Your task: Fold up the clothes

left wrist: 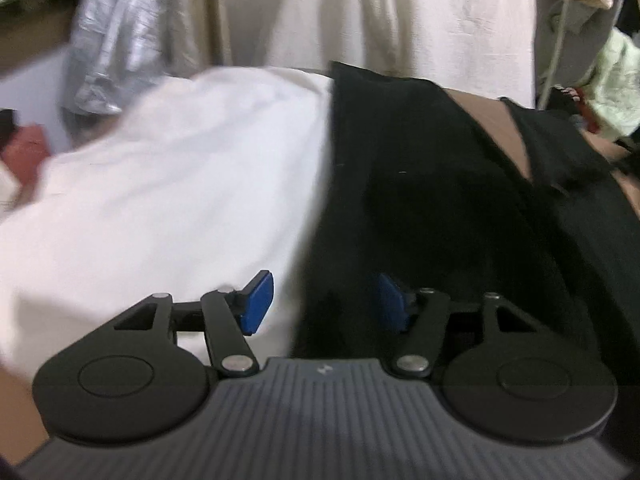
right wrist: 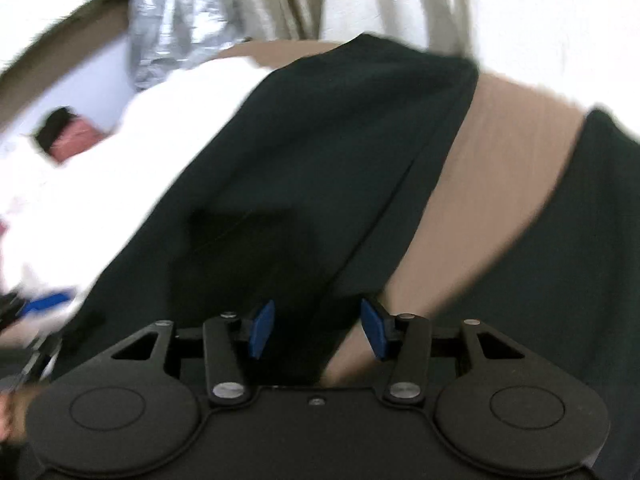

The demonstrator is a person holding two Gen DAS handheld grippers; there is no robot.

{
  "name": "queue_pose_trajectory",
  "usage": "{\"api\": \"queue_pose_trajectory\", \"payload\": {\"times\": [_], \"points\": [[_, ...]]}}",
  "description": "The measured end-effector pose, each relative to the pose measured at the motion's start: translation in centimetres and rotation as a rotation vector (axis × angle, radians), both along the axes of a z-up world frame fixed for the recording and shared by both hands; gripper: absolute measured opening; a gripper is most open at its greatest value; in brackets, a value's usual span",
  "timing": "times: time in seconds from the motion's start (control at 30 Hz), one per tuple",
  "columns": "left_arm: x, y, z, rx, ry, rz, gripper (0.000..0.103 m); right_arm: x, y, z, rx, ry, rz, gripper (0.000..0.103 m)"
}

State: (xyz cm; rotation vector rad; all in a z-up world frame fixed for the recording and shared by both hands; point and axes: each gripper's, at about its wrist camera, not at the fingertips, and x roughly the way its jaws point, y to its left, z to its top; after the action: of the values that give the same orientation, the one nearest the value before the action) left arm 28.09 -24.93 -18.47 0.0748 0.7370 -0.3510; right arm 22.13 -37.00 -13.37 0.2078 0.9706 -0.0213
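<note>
A black garment (left wrist: 420, 184) lies on a tan table top (left wrist: 480, 108), with a white garment (left wrist: 168, 184) against its left side. My left gripper (left wrist: 326, 304) hangs over the seam between the two, jaws open, and its blue pads (left wrist: 260, 302) hold nothing. In the right wrist view the black garment (right wrist: 320, 160) runs diagonally, with a strip of bare table (right wrist: 492, 168) to its right. My right gripper (right wrist: 318, 332) stands open above the black cloth's edge, and no cloth is pinched. The left gripper's blue pad (right wrist: 48, 298) shows at the far left edge.
Cream cloth (left wrist: 400, 12) hangs behind the table. A crinkled silver sheet (left wrist: 116, 32) hangs at the back left, beside a brown board edge (left wrist: 32, 36). A pink and black item (right wrist: 68, 136) lies past the white garment. Pale green fabric (left wrist: 616, 84) sits at the far right.
</note>
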Motion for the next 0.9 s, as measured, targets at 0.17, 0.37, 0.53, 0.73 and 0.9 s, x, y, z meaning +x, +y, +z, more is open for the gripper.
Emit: {"api": "queue_pose_trajectory", "payload": {"times": [0.17, 0.37, 0.53, 0.73, 0.9], "points": [[-3.7, 1.5, 1.1, -0.022, 0.056, 0.056, 0.073, -10.6, 4.4, -1.0, -0.087, 0.019, 0.142, 0.054], [-6.9, 1.4, -0.2, 0.059, 0.186, 0.077, 0.084, -19.2, 5.4, -3.1, 0.049, -0.029, 0.061, 0.054], [-7.0, 1.2, -1.9, 0.113, 0.26, 0.09, 0.095, -24.2, 6.2, -3.8, -0.026, -0.034, 0.058, 0.057], [-7.7, 3.9, -0.5, 0.081, 0.261, 0.222, 0.096, -28.9, 4.8, -3.2, -0.191, -0.043, -0.074, 0.06], [-7.5, 4.4, -2.2, -0.046, 0.353, 0.2, 0.096, -32.8, 3.1, -3.9, -0.09, -0.053, -0.162, 0.061]]}}
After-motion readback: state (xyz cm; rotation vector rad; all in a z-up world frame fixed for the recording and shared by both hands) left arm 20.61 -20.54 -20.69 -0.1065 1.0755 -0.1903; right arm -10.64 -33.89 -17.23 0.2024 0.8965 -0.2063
